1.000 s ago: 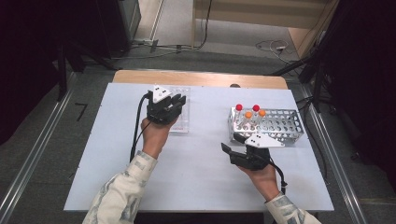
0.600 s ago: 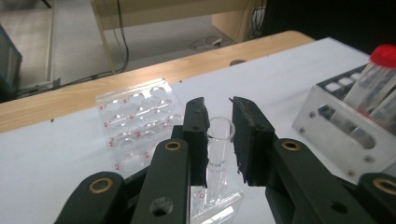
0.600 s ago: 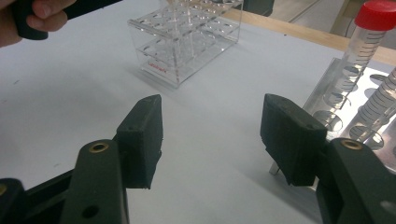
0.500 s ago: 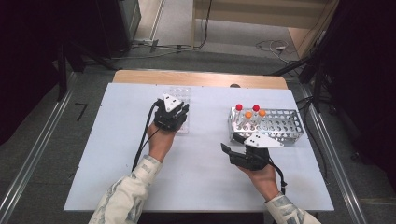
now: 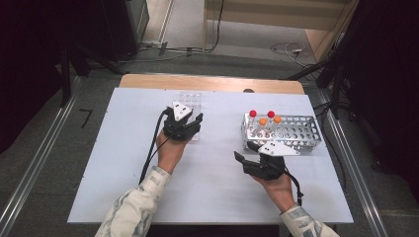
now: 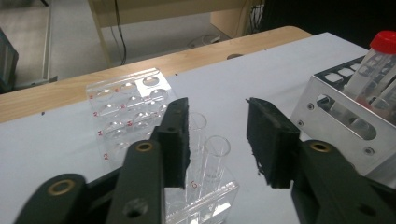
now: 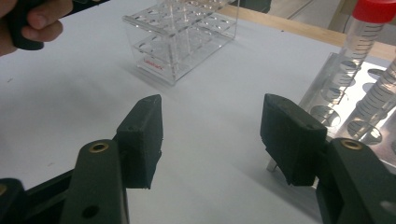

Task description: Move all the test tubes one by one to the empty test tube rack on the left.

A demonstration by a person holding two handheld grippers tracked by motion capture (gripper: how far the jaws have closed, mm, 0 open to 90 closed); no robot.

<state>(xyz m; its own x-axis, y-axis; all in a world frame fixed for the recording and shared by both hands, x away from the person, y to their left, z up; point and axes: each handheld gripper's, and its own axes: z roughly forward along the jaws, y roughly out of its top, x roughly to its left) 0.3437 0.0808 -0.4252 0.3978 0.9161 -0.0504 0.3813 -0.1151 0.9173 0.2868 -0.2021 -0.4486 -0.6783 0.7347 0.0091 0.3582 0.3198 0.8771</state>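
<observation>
Illegible red print on clear rack (image 7: 180, 44)

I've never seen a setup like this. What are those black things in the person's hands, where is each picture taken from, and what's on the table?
A person holds a hand-operated gripper in each hand: the left gripper and the right gripper. Each has two black jaws.

One picture looks down from above the white table. The other two come from cameras riding on the grippers, looking along their jaws.

On the table stand a clear plastic rack and a metal rack with capped tubes, red and orange. Two open glass tubes stand in the clear rack.

The left jaws have just been opening; the tubes stand below and between them, unpressed. The right jaws are open, holding nothing.
</observation>
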